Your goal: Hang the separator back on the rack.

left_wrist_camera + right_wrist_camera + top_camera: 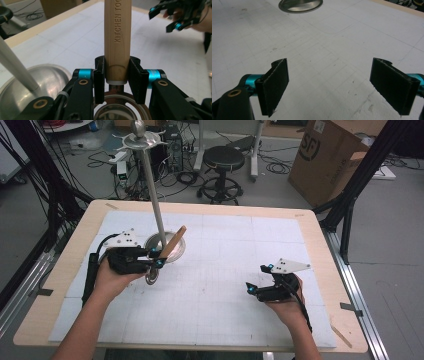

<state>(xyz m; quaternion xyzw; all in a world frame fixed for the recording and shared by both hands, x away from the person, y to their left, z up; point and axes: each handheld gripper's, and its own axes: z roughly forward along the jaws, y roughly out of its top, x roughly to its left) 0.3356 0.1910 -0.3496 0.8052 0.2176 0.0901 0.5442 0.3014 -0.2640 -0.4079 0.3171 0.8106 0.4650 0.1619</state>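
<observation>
The left gripper (159,259) is clamped on the wooden handle (173,242) of a kitchen utensil; in the left gripper view both black pads press the sides of that handle (117,40) just above its pale collar, and the words KITCHEN TOO can be read along the wood. The handle slants up and away from the jaws, while the metal head (152,276) of the utensil hangs below them, over the white mat (215,290).

Just behind the left gripper stands a metal rack: a round steel base (177,251) on the mat and a thin pole (152,190) rising from it to a hooked crown (141,140) near the top edge of the high view. The wooden handle crosses in front of the base, close beside the foot of the pole. In the left gripper view the pole (17,70) and the shiny base (50,80) lie directly to the left of the jaws, so that side is crowded.

The right gripper (256,281) is held well apart, low over the right part of the mat, its jaws spread wide with nothing between them. Its own view shows bare gridded mat (329,65) ahead and the steel base (300,5) far off.

The middle and near parts of the mat offer free room. The wooden table edge (320,270) frames the mat on all sides; beyond it are a stool (223,160), a cardboard box (330,155) and floor cables.
</observation>
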